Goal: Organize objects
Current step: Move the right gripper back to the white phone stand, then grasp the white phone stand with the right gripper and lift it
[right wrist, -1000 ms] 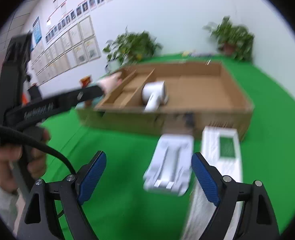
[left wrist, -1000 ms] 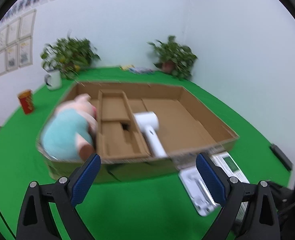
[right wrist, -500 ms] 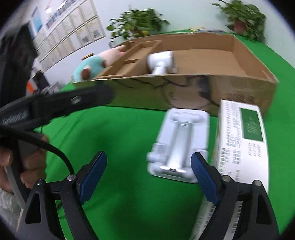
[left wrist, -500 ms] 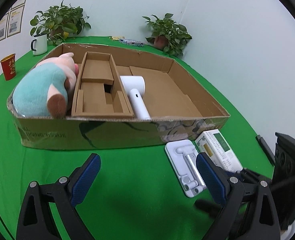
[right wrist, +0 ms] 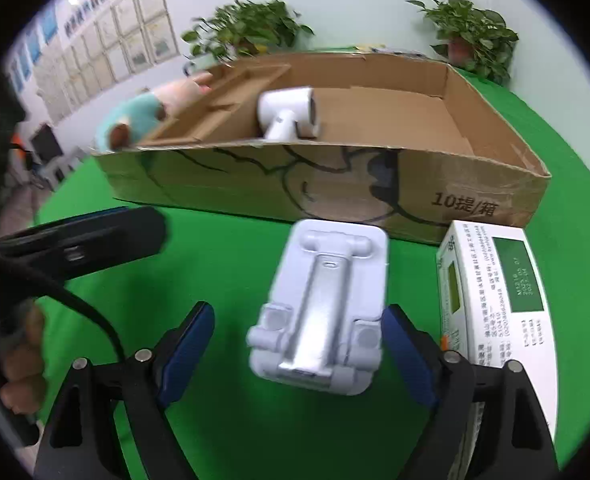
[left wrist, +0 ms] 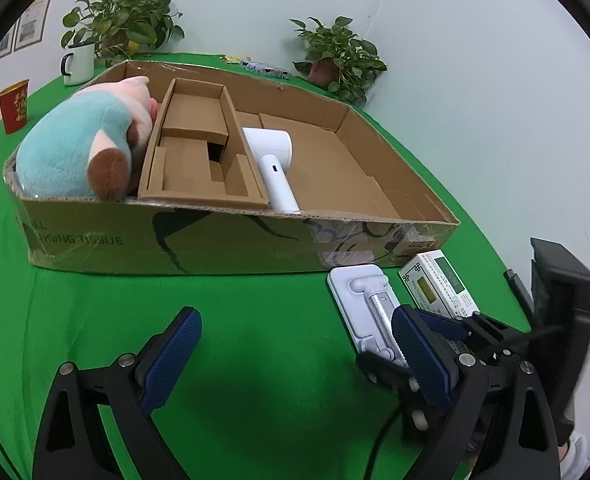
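Left wrist view
Left gripper (left wrist: 295, 356): jaws spread wide over the green cloth (left wrist: 255, 320), nothing between them.
Cardboard box (left wrist: 215, 240): held plush toy (left wrist: 79, 148) and white dryer (left wrist: 273, 160).

Right wrist view
Right gripper (right wrist: 299, 344): jaws closing around the white stand (right wrist: 327, 304), left pad apart from it.
Stand: on the cloth before the box, beside a white carton (right wrist: 491, 292).
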Demonstrator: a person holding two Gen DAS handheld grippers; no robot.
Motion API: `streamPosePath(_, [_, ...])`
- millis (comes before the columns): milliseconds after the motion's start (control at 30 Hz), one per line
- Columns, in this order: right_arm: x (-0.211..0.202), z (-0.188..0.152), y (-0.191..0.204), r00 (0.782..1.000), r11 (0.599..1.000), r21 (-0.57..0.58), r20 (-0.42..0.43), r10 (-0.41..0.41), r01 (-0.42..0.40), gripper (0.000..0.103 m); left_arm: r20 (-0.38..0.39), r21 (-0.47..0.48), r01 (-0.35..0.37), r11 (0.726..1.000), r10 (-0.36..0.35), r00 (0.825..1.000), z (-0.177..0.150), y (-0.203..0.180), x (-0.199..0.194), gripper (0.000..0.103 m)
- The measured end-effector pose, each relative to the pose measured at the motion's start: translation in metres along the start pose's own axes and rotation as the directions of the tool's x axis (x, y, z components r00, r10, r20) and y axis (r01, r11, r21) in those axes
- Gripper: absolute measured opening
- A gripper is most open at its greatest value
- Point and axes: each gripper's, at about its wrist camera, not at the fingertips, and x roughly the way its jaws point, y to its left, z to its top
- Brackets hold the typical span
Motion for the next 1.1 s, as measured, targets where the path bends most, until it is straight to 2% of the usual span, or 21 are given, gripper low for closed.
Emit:
streamPosePath(167, [-0.012,-0.017,0.002,1.0,1.0,-0.024,-0.014,0.003,-0.004,0.068,-0.025,-0.01,0.031,0.999,-0.031,0.999,-0.008,0.001,-0.003,0.094])
streamPosePath(300, [-0.038,-0.049,0.009,0.992,0.992,-0.014,-0.041,0.121,-0.122,0.068,-0.089,-0.052,0.136,0.989,-0.141,0.986,-0.026,0.001,-0.002,0.094])
streamPosePath(367, [-0.048,-0.061,0.009,0.985,0.985,0.011,-0.026,0.171,-0.17,0.07,-0.143,-0.109,0.215,0.97,-0.23,0.963,-0.038,0.001,0.003,0.094])
streamPosePath(400, [-0.053,-0.065,0.009,0.984,0.984,0.028,-0.008,0.179,-0.179,0.08,-0.16,-0.132,0.245,0.96,-0.265,0.951,-0.043,0.001,0.005,0.093])
streamPosePath(433, [-0.055,-0.068,0.009,0.983,0.983,0.035,0.012,0.181,-0.181,0.085,-0.178,-0.161,0.285,0.945,-0.312,0.933,-0.047,0.001,0.009,0.09])
streamPosePath(500, [-0.055,-0.069,0.011,0.984,0.985,0.023,0.035,0.173,-0.174,0.085,-0.193,-0.194,0.319,0.928,-0.355,0.915,-0.052,0.0,0.014,0.087])
streamPosePath(600, [-0.051,-0.069,0.018,0.988,0.989,-0.037,0.048,0.146,-0.144,0.085,-0.183,-0.231,0.355,0.906,-0.399,0.898,-0.057,0.0,0.016,0.087])
streamPosePath(700, [-0.044,-0.066,0.022,0.991,0.989,-0.076,0.034,0.132,-0.129,0.085,-0.189,-0.251,0.37,0.894,-0.421,0.887,-0.059,-0.001,0.019,0.081])
streamPosePath(767, [-0.04,-0.065,0.025,0.99,0.987,-0.088,0.021,0.138,-0.136,0.085,-0.204,-0.253,0.38,0.89,-0.433,0.878,-0.061,-0.005,0.021,0.073])
streamPosePath(800, [-0.039,-0.066,0.026,0.99,0.986,-0.096,0.016,0.139,-0.136,0.085,-0.208,-0.255,0.381,0.889,-0.435,0.876,-0.06,-0.007,0.023,0.072])
streamPosePath(933, [-0.04,-0.072,0.032,0.994,0.986,-0.131,0.021,0.105,-0.101,0.084,-0.22,-0.246,0.368,0.897,-0.422,0.88,-0.061,-0.015,0.026,0.067])
streamPosePath(1000, [-0.041,-0.074,0.033,0.996,0.988,-0.13,0.029,0.083,-0.078,0.081,-0.218,-0.255,0.365,0.895,-0.421,0.88,-0.062,-0.015,0.026,0.067])
streamPosePath(1067, [-0.041,-0.073,0.034,0.998,0.99,-0.136,0.035,0.044,-0.039,0.071,-0.218,-0.263,0.362,0.894,-0.42,0.881,-0.062,-0.014,0.026,0.063])
streamPosePath(1100, [-0.04,-0.073,0.034,0.999,0.99,-0.138,0.036,0.031,-0.026,0.071,-0.217,-0.264,0.361,0.894,-0.42,0.881,-0.062,-0.014,0.026,0.062])
